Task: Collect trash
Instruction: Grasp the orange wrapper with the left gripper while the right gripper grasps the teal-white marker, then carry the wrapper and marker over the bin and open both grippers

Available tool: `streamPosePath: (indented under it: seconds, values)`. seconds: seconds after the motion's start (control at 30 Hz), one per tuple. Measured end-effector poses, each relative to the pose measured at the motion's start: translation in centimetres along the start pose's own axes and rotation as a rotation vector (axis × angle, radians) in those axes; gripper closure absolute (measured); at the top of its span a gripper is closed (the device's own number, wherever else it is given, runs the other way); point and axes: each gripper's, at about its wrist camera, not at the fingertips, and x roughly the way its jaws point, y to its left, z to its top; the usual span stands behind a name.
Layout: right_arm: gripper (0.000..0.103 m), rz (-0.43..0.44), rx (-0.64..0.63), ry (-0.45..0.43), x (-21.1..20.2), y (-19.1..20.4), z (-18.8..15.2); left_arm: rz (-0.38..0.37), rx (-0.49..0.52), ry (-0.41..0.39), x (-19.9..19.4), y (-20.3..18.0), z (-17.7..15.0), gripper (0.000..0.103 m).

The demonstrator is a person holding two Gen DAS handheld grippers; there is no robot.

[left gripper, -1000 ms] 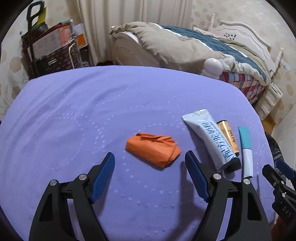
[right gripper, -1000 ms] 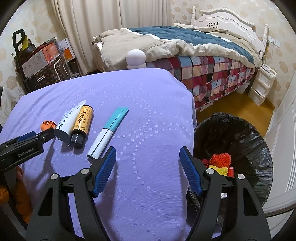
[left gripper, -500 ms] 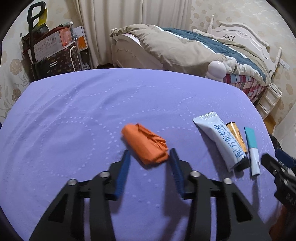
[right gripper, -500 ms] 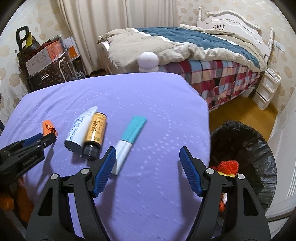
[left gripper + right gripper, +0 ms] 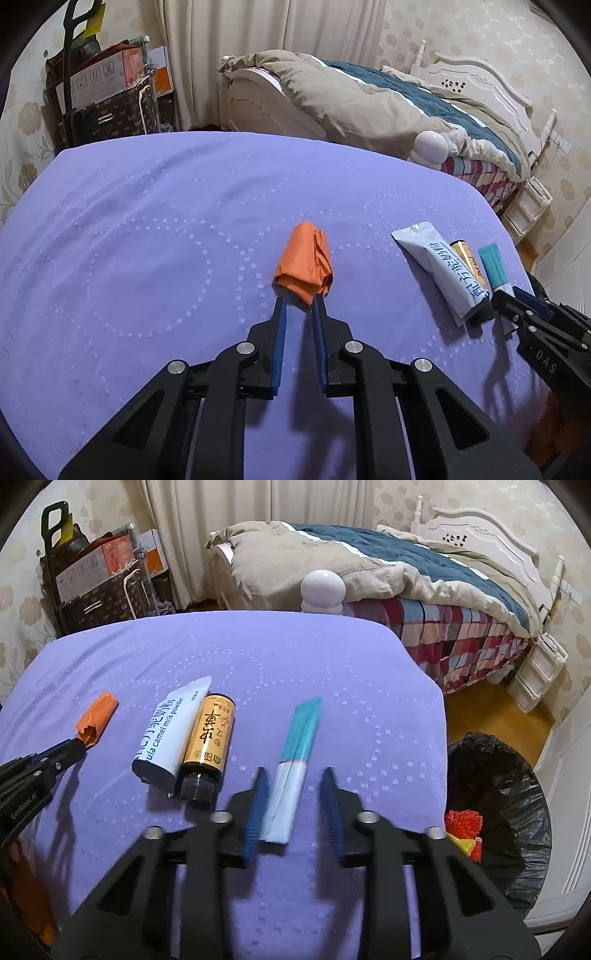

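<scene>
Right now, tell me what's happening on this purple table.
A person is collecting trash with two handheld grippers. The left gripper has shut on the orange crumpled paper. The right gripper is open, straddling the teal-and-white sachet. A camel milk powder packet and small brown bottle lie beside it. The black-lined bin waits at the table's edge.

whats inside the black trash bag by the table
In the black trash bag, an orange-red fluffy item and something yellow show near its edge. The rest is hidden behind the table and right gripper.
</scene>
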Motion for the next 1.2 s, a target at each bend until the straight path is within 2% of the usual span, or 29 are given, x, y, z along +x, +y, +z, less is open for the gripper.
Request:
streamPosePath:
  seconds: [0.1,0.17,0.2,0.37,0.5,0.53,0.57,0.73,0.9,1.2]
  values:
    - [0.087,0.008,0.003,-0.003,-0.1,-0.2,-0.2,-0.010,-0.002,0.002,-0.2,0.1,-0.1,0.084]
    - [0.087,0.013,0.004,-0.004,-0.2,-0.3,-0.2,0.002,0.001,-0.012,-0.3,0.0,0.0,0.063]
    - [0.087,0.013,0.005,-0.005,-0.2,-0.3,-0.2,0.006,0.001,-0.020,-0.3,-0.1,0.2,0.059]
    - [0.087,0.013,0.000,-0.005,-0.1,-0.5,-0.1,0.026,0.032,-0.034,0.2,-0.9,1.1,0.051]
    - [0.087,0.017,0.003,-0.005,0.0,-0.5,0.0,0.028,0.032,-0.007,1.5,-0.9,1.9,0.052]
    - [0.087,0.020,0.003,-0.006,0.0,-0.6,0.1,0.019,0.029,0.004,1.8,-0.8,2.1,0.061]
    - [0.087,0.023,0.004,-0.006,0.0,-0.6,0.1,0.020,0.030,0.009,2.0,-0.8,2.1,0.067]
    - [0.087,0.031,0.007,-0.008,0.1,-0.6,0.2,0.013,0.056,-0.002,1.9,-1.0,1.9,0.072]
    - [0.088,0.038,0.022,-0.021,-0.3,-0.9,0.1,0.016,0.063,-0.020,1.3,-1.3,1.6,0.073]
    - [0.088,0.041,0.053,-0.045,-2.4,-2.0,-1.1,-0.020,0.063,-0.049,-1.6,-2.4,-0.3,0.073]
